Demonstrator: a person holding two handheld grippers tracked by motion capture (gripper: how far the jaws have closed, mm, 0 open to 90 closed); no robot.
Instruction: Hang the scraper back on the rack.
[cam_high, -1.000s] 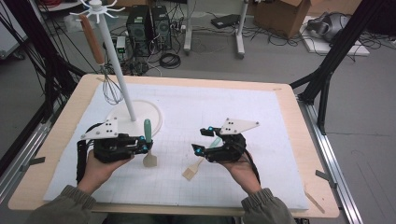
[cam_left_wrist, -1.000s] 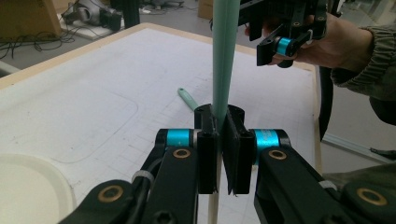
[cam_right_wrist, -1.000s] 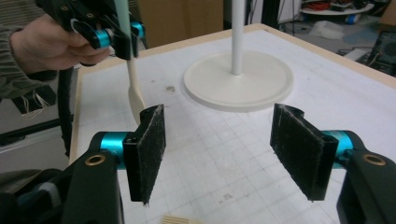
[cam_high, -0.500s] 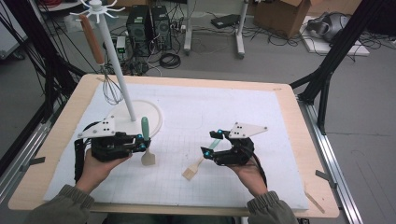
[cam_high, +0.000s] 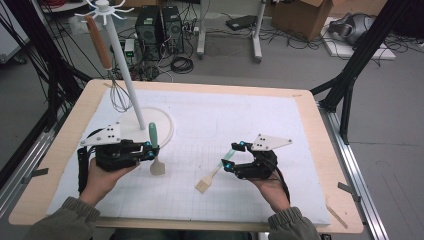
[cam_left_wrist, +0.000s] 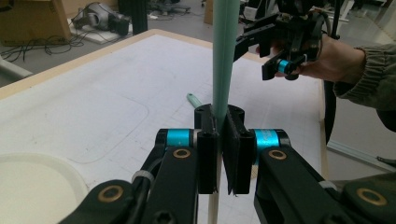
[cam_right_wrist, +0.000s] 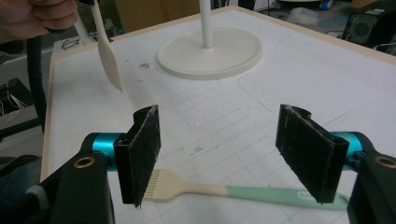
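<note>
Presently, left tongs (cam_left_wrist: 218, 154) clamp a mint-handled, cream-bladed spatula (cam_high: 154, 145) upright; right tongs (cam_right_wrist: 224, 154), just widening, straddle the flat comb-tipped brush (cam_right_wrist: 243, 190) untouched.

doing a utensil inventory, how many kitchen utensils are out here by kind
spatula: 1, held upright in the left tool
basting brush: 1, lying on the mat
whisk: 1, hanging on the stand
total: 3
</note>
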